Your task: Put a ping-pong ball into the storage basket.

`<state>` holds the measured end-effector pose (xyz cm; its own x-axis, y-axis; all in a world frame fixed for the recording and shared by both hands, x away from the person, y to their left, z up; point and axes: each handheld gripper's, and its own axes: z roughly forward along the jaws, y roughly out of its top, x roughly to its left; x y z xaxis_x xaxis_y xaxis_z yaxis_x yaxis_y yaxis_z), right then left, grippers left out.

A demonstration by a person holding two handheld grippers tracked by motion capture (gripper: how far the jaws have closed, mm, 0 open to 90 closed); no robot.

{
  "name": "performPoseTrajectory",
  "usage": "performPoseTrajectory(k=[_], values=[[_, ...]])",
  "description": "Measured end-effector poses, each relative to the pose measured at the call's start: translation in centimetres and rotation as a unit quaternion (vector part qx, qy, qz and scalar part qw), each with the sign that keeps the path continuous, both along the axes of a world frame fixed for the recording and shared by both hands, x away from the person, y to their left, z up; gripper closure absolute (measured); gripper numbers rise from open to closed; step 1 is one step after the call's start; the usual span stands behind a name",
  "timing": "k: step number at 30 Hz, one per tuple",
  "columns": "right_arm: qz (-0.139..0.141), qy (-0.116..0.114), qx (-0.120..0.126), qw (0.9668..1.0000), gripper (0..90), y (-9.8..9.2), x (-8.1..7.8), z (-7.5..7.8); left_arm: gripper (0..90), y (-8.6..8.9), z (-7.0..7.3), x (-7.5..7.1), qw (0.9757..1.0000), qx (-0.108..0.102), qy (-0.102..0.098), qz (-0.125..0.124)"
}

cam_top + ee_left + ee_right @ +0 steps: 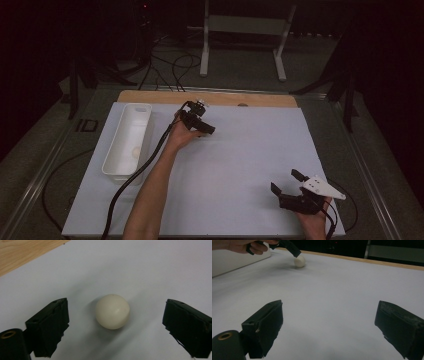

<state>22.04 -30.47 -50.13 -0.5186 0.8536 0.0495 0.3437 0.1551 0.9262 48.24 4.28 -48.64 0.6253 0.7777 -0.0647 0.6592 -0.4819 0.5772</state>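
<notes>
Left gripper (115, 327) spread wide around small cream-white round ball (112, 311), pads clear of it, forearm stretched across pale grey worktop (240, 165) beside white rectangular plastic tray (127, 140). No long axis to ball. Right gripper (286, 181) spread, empty, near front edge.

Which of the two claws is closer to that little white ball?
The left claw: its open jaws sit either side of the ball without touching it. The right claw waits far off at the table's near corner.

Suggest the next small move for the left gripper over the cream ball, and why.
Probably close the left gripper on the small cream-white ball: it lies on the white sheet centred between the open black jaws, which stand clear of it on both sides.
</notes>
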Motion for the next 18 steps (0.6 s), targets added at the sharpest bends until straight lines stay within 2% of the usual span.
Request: performPoseTrajectory(k=[18], values=[[0.001, 0.002, -0.001, 1.0, 7.6, 0.03, 0.02, -0.02, 26.3, -0.48, -0.83, 0.0, 0.9999, 0.001, 0.006, 0.008]])
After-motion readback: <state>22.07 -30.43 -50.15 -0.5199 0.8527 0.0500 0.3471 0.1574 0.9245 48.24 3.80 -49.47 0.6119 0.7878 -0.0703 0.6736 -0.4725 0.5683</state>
